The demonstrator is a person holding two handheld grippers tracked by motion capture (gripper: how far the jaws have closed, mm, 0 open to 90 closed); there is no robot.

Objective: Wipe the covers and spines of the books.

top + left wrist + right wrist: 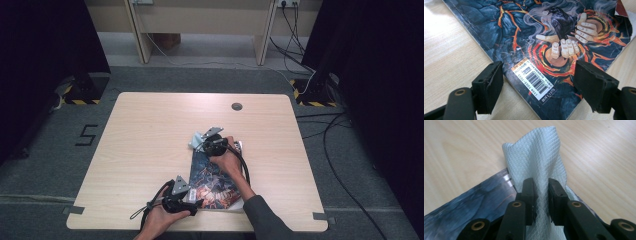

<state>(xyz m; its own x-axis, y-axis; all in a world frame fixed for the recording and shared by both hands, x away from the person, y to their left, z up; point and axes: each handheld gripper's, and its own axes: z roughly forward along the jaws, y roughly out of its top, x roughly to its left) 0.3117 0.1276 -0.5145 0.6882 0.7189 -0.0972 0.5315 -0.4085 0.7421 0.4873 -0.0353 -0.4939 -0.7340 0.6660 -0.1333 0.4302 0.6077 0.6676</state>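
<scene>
A book with a dark lava-and-raven cover lies flat on the wooden table, near its front edge. My left gripper is at the book's near left corner. In the left gripper view the left gripper stands open, its jaws wide on either side of the barcode sticker on the book. At the book's far end my right gripper is shut on a white quilted cloth. The right gripper view shows the cloth pinched between the right gripper's pads, over the book's corner.
A round cable hole sits near the table's far edge. Bare wood stretches to the left and far side of the book. Beyond the table are desk legs, floor cables and dark curtains on both sides.
</scene>
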